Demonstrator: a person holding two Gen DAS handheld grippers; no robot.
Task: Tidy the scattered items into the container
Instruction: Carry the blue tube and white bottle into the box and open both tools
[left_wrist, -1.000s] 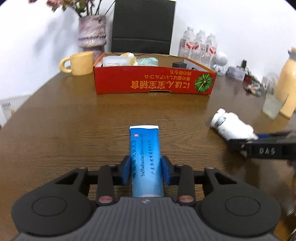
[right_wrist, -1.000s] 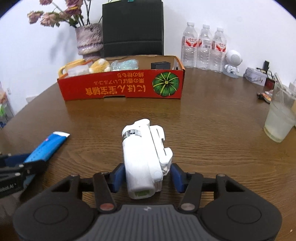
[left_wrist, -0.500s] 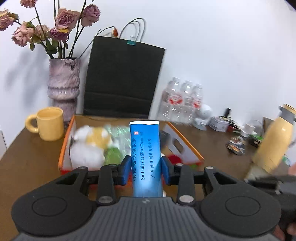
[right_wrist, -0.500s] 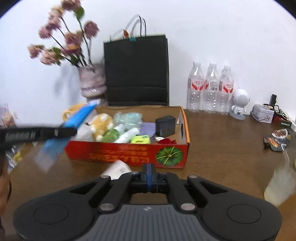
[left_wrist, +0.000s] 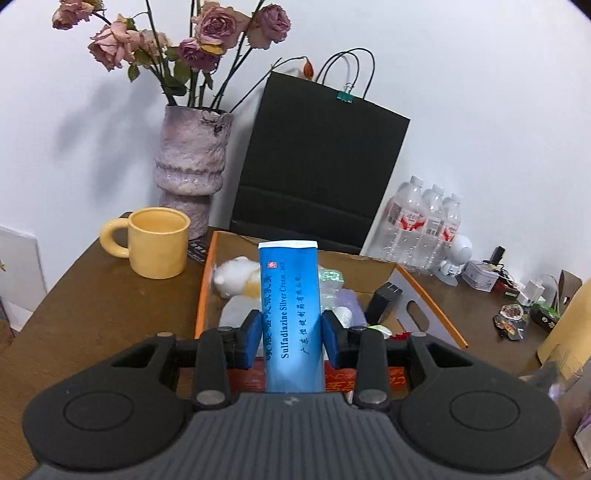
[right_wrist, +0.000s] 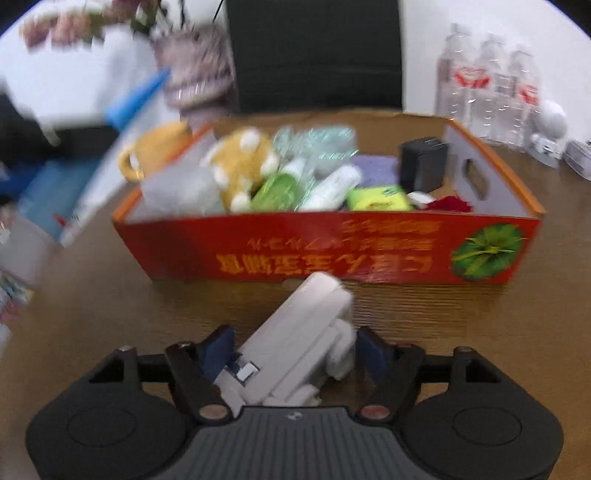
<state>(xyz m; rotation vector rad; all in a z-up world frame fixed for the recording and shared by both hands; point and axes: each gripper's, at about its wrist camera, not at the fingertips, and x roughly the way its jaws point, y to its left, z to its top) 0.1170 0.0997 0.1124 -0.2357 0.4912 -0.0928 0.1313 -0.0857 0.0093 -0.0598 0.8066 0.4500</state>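
My left gripper (left_wrist: 291, 338) is shut on a blue cream tube (left_wrist: 290, 314) and holds it in the air over the near edge of the red cardboard box (left_wrist: 205, 291). The tube also shows blurred at the left of the right wrist view (right_wrist: 122, 110). My right gripper (right_wrist: 293, 354) holds a white plastic device (right_wrist: 299, 339) tilted between its blue pads, above the table just in front of the box (right_wrist: 332, 251). The box holds a plush toy (right_wrist: 243, 162), bottles, a yellow pack and a black charger (right_wrist: 421, 166).
A yellow mug (left_wrist: 155, 242) and a vase with roses (left_wrist: 190, 162) stand left of the box. A black paper bag (left_wrist: 317, 162) stands behind it. Water bottles (left_wrist: 421, 221), a small white robot figure (left_wrist: 456, 258) and clutter lie to the right.
Both grippers lifted their items off the table and moved toward the box. The left gripper now hovers at the box with the tube. The white device reappeared tilted in the right gripper.
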